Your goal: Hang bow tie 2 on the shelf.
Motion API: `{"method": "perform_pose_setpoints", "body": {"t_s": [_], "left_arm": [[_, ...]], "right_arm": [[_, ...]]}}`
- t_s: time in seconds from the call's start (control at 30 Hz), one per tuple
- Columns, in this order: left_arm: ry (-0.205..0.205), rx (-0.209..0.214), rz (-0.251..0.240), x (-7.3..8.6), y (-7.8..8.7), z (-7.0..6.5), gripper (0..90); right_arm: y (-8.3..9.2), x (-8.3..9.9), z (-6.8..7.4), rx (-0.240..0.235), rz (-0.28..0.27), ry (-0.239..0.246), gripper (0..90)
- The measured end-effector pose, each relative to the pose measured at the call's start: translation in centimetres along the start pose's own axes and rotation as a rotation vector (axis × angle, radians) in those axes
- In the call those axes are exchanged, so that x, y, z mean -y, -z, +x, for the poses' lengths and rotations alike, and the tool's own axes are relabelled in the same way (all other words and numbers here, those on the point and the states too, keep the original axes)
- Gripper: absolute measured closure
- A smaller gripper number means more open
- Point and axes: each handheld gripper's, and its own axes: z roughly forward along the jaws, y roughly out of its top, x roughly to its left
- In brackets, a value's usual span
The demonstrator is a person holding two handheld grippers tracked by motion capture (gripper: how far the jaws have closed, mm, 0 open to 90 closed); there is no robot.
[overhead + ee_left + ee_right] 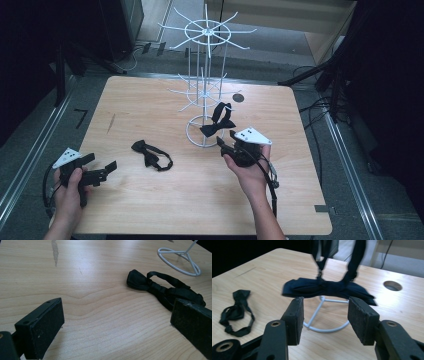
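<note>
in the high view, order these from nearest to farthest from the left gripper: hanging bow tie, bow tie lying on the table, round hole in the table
1. bow tie lying on the table, just right of the left gripper.
2. hanging bow tie, on the white rack, mid-table.
3. round hole, beyond the rack, toward the far edge.

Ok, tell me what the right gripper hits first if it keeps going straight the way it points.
Probably the hanging bow tie: it sits just beyond the right gripper, whose open jaws frame it. The rack's ring base lies lower down. Depth is hard to judge.
</note>
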Motion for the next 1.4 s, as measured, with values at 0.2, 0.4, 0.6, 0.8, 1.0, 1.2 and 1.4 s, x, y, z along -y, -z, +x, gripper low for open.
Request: {"method": "perform_pose_setpoints", "body": {"t_s": [0.2, 0.4, 0.6, 0.8, 1.0, 1.2, 1.4], "left_arm": [[0.001, 0.002, 0.003, 0.0, 0.0, 0.0, 0.0], [0.0, 0.002, 0.004, 0.0, 0.0, 0.0, 0.0], [-0.002, 0.002, 0.005, 0.0, 0.0, 0.0, 0.0], [-0.002, 0.001, 0.007, 0.0, 0.0, 0.0, 0.0], [-0.001, 0.002, 0.005, 0.0, 0.0, 0.0, 0.0], [-0.002, 0.002, 0.005, 0.0, 0.0, 0.0, 0.0], [-0.002, 0.001, 0.006, 0.0, 0.0, 0.0, 0.0]], "right_arm": [[-0.6, 0.0, 1.5, -0.032, 0.016, 0.015, 48.6], [-1.1, 0.2, 2.4, -0.051, 0.028, 0.023, 48.7], [-1.8, 0.3, 3.5, -0.076, 0.034, 0.025, 49.2], [-2.8, 0.6, 4.7, -0.098, 0.051, 0.035, 50.7], [-3.6, 0.8, 5.5, -0.111, 0.068, 0.035, 52.4], [-4.5, 1.1, 6.3, -0.126, 0.083, 0.04, 54.1], [-5.3, 1.4, 6.8, -0.117, 0.116, 0.044, 54.7]]}}
